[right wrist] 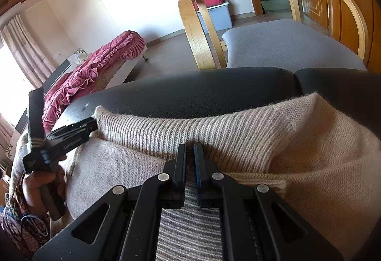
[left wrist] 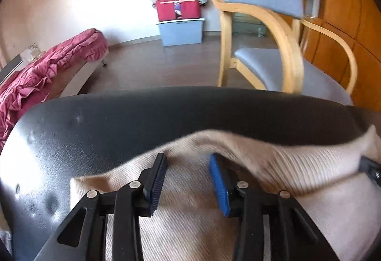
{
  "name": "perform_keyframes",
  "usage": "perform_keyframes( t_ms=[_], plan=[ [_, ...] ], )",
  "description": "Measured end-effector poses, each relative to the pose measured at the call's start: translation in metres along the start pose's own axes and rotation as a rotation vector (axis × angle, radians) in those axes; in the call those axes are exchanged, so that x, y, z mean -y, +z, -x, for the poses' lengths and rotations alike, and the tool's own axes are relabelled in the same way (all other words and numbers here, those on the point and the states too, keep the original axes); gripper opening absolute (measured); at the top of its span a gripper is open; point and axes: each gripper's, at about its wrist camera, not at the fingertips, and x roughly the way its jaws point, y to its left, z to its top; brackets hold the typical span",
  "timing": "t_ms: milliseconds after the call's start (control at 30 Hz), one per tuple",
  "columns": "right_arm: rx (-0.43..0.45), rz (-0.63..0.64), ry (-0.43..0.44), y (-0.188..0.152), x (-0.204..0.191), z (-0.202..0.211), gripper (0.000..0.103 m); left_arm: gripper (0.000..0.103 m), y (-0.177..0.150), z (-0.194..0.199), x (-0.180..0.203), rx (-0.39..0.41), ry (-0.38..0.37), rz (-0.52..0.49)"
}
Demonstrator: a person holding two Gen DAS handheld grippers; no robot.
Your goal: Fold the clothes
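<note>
Pinching the beige knit sweater with my right gripper near the bench's far edge; my left gripper stands spread above it. Risk: the fold slides off if that single pinch slips.

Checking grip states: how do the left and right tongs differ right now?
Left tongs stand open, nothing pinched, above the beige knit sweater. Right tongs are shut on the sweater's ribbed fold. Left sits at the sweater's end, right mid-fold. Both angle down over the black table.
</note>
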Motion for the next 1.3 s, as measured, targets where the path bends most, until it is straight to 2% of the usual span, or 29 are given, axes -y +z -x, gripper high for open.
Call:
perform_keyframes(
  t_ms=[200, 400, 467, 567, 733, 933, 1067, 1167, 1300],
  plan=[
    [-0.001, -0.003, 0.006, 0.000, 0.001, -0.001, 0.007, 0.042, 0.000, 0.004, -0.019, -0.003, -0.034, 0.090],
    [-0.001, -0.007, 0.012, 0.000, 0.003, -0.001, 0.007, 0.041, -0.034, 0.047, -0.029, 0.060, -0.055, 0.101],
    [-0.001, -0.005, 0.011, 0.000, 0.003, -0.001, 0.007, 0.041, -0.042, 0.049, -0.035, 0.045, -0.027, 0.095],
    [-0.001, -0.001, 0.006, 0.000, 0.001, -0.002, 0.007, 0.042, -0.042, 0.040, -0.052, 0.011, -0.033, 0.141],
    [0.000, -0.004, 0.011, 0.000, 0.001, -0.002, 0.007, 0.042, -0.039, 0.040, -0.059, 0.010, 0.012, 0.101],
    [-0.001, -0.007, 0.015, 0.000, 0.002, -0.002, 0.007, 0.041, -0.059, 0.081, -0.061, 0.088, -0.043, 0.102],
    [-0.001, -0.006, 0.013, 0.001, 0.002, -0.002, 0.007, 0.041, -0.074, 0.084, -0.055, 0.070, -0.011, 0.025],
    [-0.001, -0.006, 0.013, 0.001, 0.002, -0.002, 0.007, 0.041, -0.077, 0.072, -0.064, -0.002, -0.029, 0.048],
    [-0.001, -0.006, 0.014, 0.001, 0.000, -0.002, 0.007, 0.042, -0.077, 0.072, -0.070, 0.003, -0.035, 0.024]
  ],
)
